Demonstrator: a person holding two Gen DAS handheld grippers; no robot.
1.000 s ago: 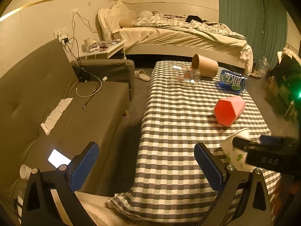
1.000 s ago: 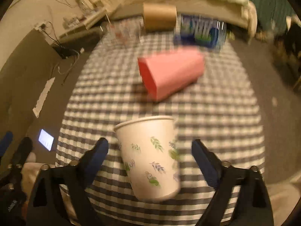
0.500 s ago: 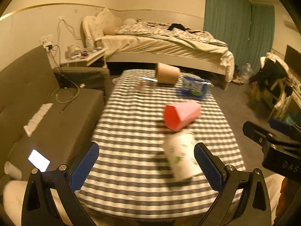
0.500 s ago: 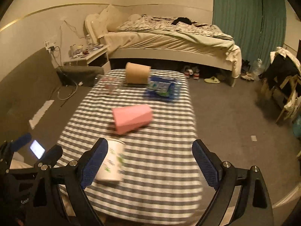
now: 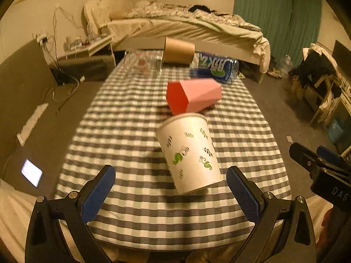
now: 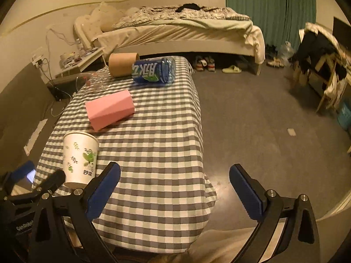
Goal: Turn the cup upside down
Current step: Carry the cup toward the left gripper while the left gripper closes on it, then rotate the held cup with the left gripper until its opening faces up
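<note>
A white paper cup with green leaf prints (image 5: 189, 153) stands on the checked tablecloth (image 5: 122, 131), rim up; it also shows in the right wrist view (image 6: 79, 156). My left gripper (image 5: 170, 194) is open and empty, just short of the cup, which sits between its blue pads and a little beyond them. My right gripper (image 6: 175, 188) is open and empty, off to the right of the cup over the table's right edge. The right gripper's body (image 5: 322, 168) shows at the far right of the left wrist view.
A pink faceted cup (image 5: 193, 95) lies on its side behind the white cup. Farther back lie a brown paper cup (image 5: 178, 50), a clear glass (image 5: 142, 64) and a blue bottle (image 5: 217, 68). A sofa (image 5: 33, 100) runs along the left, a bed stands behind.
The right gripper let go of the white cup and drew back to the right. The left gripper swung round and moved in on the cup, which now stands rim up on the cloth.
</note>
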